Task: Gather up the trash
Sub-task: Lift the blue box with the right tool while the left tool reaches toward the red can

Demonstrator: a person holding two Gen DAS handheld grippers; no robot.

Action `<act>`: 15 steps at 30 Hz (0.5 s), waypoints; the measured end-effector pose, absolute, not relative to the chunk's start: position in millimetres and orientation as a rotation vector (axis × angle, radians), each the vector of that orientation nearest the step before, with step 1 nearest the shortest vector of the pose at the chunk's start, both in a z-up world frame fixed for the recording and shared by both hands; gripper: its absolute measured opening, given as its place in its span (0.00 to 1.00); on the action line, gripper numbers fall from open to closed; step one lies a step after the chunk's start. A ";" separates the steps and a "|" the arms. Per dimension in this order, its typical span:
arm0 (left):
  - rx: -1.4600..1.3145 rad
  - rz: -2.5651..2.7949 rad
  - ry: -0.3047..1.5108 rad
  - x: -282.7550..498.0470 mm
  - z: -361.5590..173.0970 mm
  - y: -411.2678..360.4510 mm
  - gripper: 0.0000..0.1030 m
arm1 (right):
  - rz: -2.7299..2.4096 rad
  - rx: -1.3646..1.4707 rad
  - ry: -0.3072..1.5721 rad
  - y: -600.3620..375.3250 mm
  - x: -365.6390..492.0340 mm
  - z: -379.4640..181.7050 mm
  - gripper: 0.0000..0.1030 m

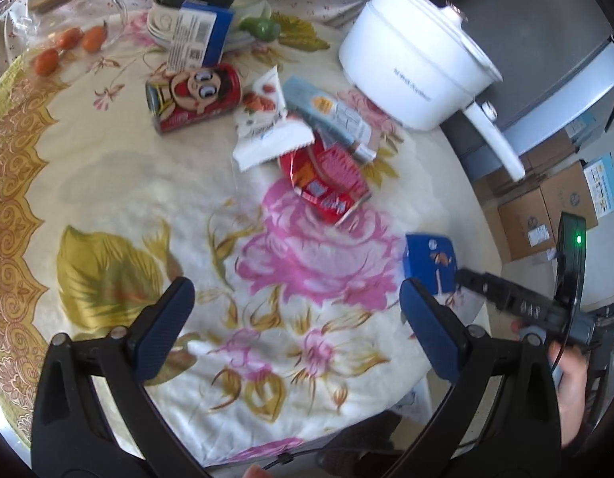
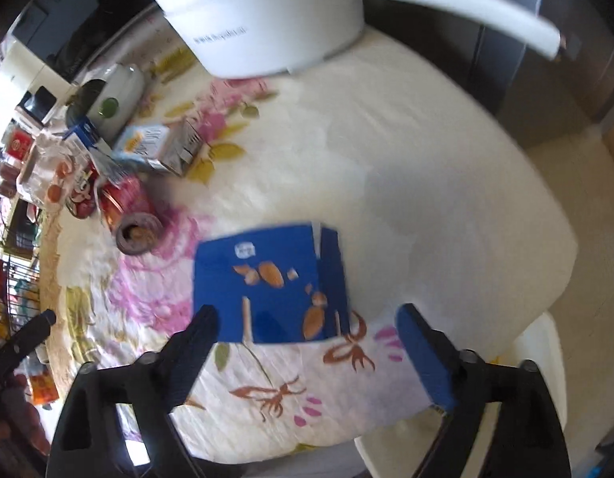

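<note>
Trash lies scattered on the flowered tablecloth (image 1: 120, 183), and the piece nearest the fingers is a blue carton (image 2: 269, 285) printed with nuts. In the right wrist view the right gripper (image 2: 307, 320) points steeply down with its jaws spread wide and gripping nothing; the carton lies flat just ahead of the fingertips, its near edge reaching in between them, closer to the left-hand pad without clearly touching it. To the right of those fingers the cloth is bare up to the table's curved rim, with floor beyond.

The left gripper (image 1: 295, 298) also tilts downward, jaws released and empty, over a pink rose in the print. Open cloth stretches ahead of its fingers. Farther out sits a red wrapper (image 1: 327, 179), then a white wrapper (image 1: 267, 135), a pale blue carton (image 1: 331, 115) and a red can (image 1: 195, 95) lying on its side. Beyond them stands a white pot (image 1: 414, 63) with a long handle overhanging the table edge.

The left wrist view alone shows the right gripper's body and the hand (image 1: 570, 378) holding it, off the table's edge, plus cardboard boxes (image 1: 546, 207) on the floor. The right wrist view alone shows a dark ring-shaped object (image 2: 137, 233) beside the red wrapper.
</note>
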State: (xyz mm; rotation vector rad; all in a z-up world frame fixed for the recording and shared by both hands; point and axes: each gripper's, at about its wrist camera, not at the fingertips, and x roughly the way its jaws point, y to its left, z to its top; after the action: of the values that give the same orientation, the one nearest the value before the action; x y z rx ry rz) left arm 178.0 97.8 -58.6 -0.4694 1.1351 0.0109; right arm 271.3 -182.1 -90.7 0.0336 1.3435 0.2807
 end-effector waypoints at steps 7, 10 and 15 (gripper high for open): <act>-0.483 0.095 1.156 179.5 -70.0 110.4 0.99 | 0.320 -0.056 1.370 -145.3 278.5 -101.6 1.00; -0.484 0.098 1.180 178.4 -78.2 110.3 0.99 | 0.299 -0.080 1.374 -134.9 282.3 -111.1 1.00; -0.475 0.101 1.190 177.6 -81.2 110.6 0.99 | 0.271 -0.067 1.411 -134.1 285.8 -129.0 1.00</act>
State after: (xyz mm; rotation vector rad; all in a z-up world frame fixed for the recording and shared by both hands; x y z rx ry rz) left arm 177.6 110.6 -81.2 -0.4748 1.1905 0.1015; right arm 285.8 -134.1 -129.0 -0.0672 1.4108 0.2706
